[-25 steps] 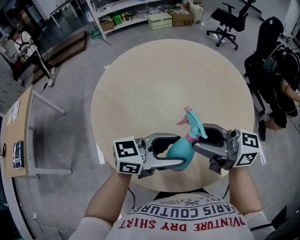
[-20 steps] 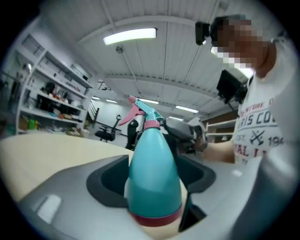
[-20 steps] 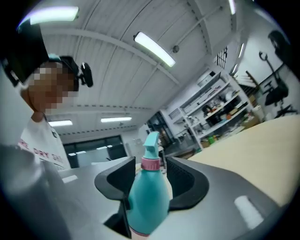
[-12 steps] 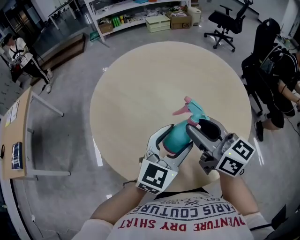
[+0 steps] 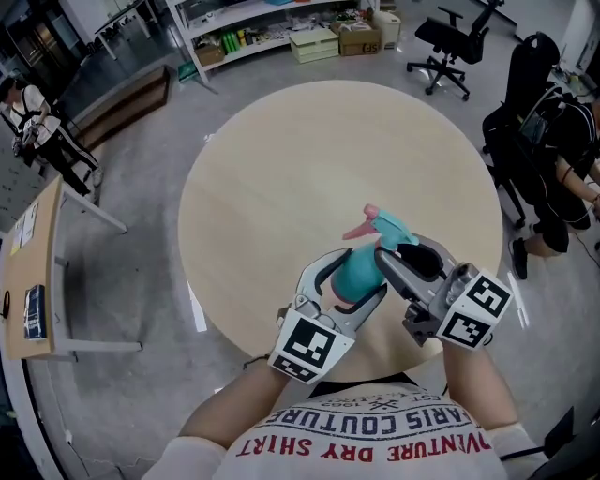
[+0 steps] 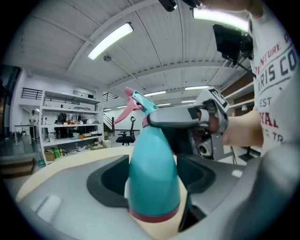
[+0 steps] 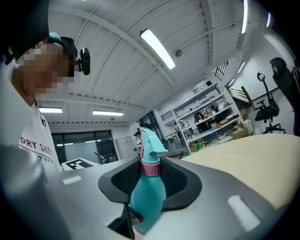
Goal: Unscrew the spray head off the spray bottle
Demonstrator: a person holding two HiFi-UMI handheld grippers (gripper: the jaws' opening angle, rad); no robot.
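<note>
Two bare forearms rise from the bottom edge of the head view and converge at lower centre. The left hand (image 5: 272, 384) comes in from the lower left and the right hand (image 5: 464, 361) from the lower right, each behind its marker cube.

The left gripper (image 5: 352, 279) points to the upper right. Its jaws are spread wide and clamp the fat lower body of the spray bottle (image 5: 354, 267) from both sides. The right gripper (image 5: 392, 253) points to the upper left. Its jaws are closing, and its ribbed pads meet the pink collar (image 7: 150, 168) on either side.

The bottle is teal, with a pink band at its base. Its teal spray head (image 5: 386, 228) has a pink trigger (image 5: 359, 230) aimed at the upper left of the frame. The bottle leans over the near part of the round pale wooden surface (image 5: 309, 159); whether its base touches the wood cannot be told.

Beyond the surface lies grey floor, with an office chair (image 5: 450, 42) at upper right and stocked shelves (image 5: 272, 23) along the top edge.
</note>
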